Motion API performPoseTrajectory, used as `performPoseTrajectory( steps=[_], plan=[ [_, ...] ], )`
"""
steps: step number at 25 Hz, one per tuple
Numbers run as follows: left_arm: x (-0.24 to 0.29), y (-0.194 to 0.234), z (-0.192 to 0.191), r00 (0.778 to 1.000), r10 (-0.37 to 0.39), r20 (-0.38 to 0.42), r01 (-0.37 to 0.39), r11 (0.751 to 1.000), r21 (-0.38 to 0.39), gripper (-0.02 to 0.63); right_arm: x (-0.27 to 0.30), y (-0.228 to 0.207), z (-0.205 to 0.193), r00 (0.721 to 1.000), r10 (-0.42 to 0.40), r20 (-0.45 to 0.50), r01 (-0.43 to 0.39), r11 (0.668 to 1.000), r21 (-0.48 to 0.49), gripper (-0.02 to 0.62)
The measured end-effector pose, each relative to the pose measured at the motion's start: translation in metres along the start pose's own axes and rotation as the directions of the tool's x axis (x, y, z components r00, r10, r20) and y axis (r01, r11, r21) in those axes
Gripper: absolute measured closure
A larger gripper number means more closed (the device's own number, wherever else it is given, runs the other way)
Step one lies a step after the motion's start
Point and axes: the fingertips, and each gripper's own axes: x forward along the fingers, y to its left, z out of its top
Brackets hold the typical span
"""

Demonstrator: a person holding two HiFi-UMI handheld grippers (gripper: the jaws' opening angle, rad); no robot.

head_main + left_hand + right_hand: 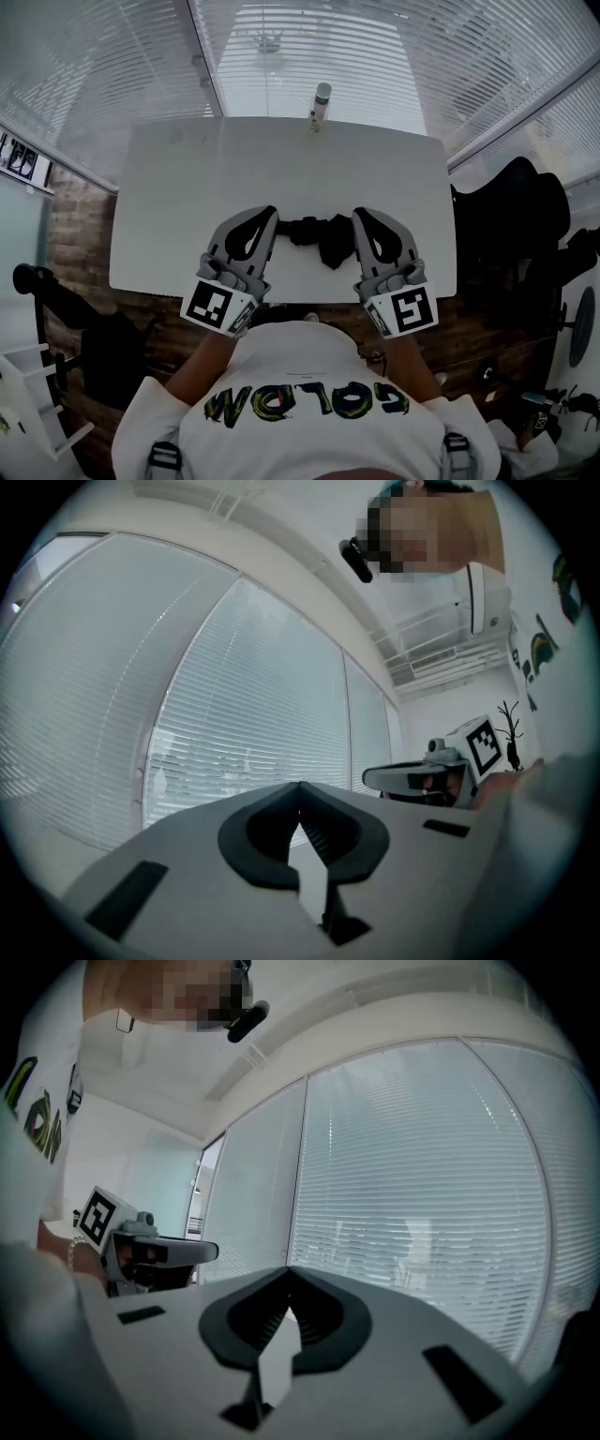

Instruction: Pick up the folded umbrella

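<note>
Folded umbrella (317, 234): black, lying on white table (178, 187) near front edge, between both grippers, untouched as far as head view shows. Left gripper (270, 214): jaws closed tip to tip, nothing between them, just left of umbrella. Right gripper (361, 214): jaws closed, empty, just right of umbrella. Both point level toward window blinds (309, 47). Bottle (321, 105) upright at table's far edge, well apart from umbrella.

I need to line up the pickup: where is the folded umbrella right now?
In the head view, the folded umbrella lies on the white table near its near edge, between the left gripper and right gripper.
</note>
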Motion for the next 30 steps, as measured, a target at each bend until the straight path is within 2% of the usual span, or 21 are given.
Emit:
performPoseTrajectory(
  steps=[10,17,21,23,25,30],
  plan=[
    [0.014,0.030,-0.014,0.998,-0.056,-0.032,0.056,0.998,-0.011,0.595,0.032,0.000,-0.011,1.000,-0.020,-0.024,0.019,1.000,-0.009,0.570],
    [0.024,0.038,-0.015,0.999,-0.035,-0.027,0.035,0.999,-0.013,0.595,0.041,-0.014,-0.033,0.997,0.021,-0.080,-0.023,1.000,-0.020,0.507],
    [0.025,0.039,-0.023,0.998,-0.036,-0.043,0.035,0.999,-0.027,0.595,0.049,-0.014,-0.062,0.985,0.072,-0.154,-0.077,0.997,-0.027,0.435],
    [0.026,0.037,-0.028,0.998,-0.039,-0.051,0.037,0.999,-0.028,0.595,0.053,-0.011,-0.084,0.970,0.110,-0.216,-0.119,0.992,-0.030,0.412],
    [0.028,0.038,-0.032,0.998,-0.038,-0.055,0.037,0.999,-0.028,0.595,0.060,-0.005,-0.110,0.944,0.158,-0.290,-0.176,0.984,-0.038,0.386],
    [0.029,0.040,-0.039,0.997,-0.025,-0.070,0.023,0.999,-0.037,0.595,0.070,0.018,-0.168,0.843,0.294,-0.450,-0.340,0.940,-0.024,0.323]
  ],
)
